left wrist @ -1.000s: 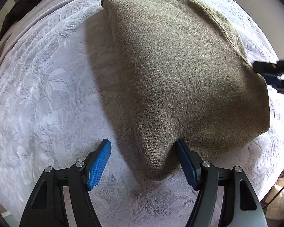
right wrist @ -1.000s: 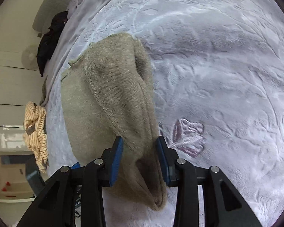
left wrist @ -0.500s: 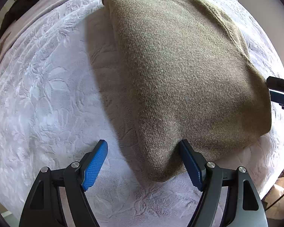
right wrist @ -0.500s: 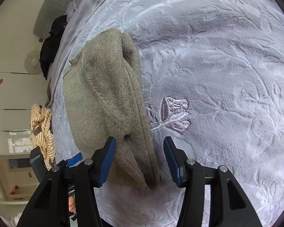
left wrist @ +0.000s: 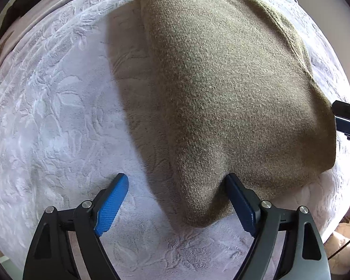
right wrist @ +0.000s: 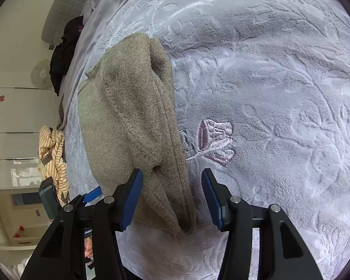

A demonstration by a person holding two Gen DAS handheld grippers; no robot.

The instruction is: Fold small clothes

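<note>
A folded olive-brown knit garment [left wrist: 221, 88] lies on the pale embossed bedspread [left wrist: 46, 116]. My left gripper [left wrist: 177, 200] is open; the garment's near corner lies between its blue pads, against the right pad [left wrist: 240, 207]. In the right wrist view the same garment [right wrist: 133, 121] shows stacked folded layers. My right gripper [right wrist: 172, 198] is open, its jaws either side of the garment's near corner without pinching it. The right gripper's tip shows at the left wrist view's right edge [left wrist: 347, 121].
An embroidered flower patch [right wrist: 214, 140] sits on the bedspread just right of the garment. A striped cloth [right wrist: 53, 154] and a dark garment [right wrist: 65, 51] lie at the bed's far edge. White cabinets [right wrist: 11, 116] stand beyond. The bed edge [left wrist: 333, 210] drops off at right.
My right gripper has opened and let go of the garment's corner, which now rests on the bed. My left gripper stayed open and eased back slightly.
</note>
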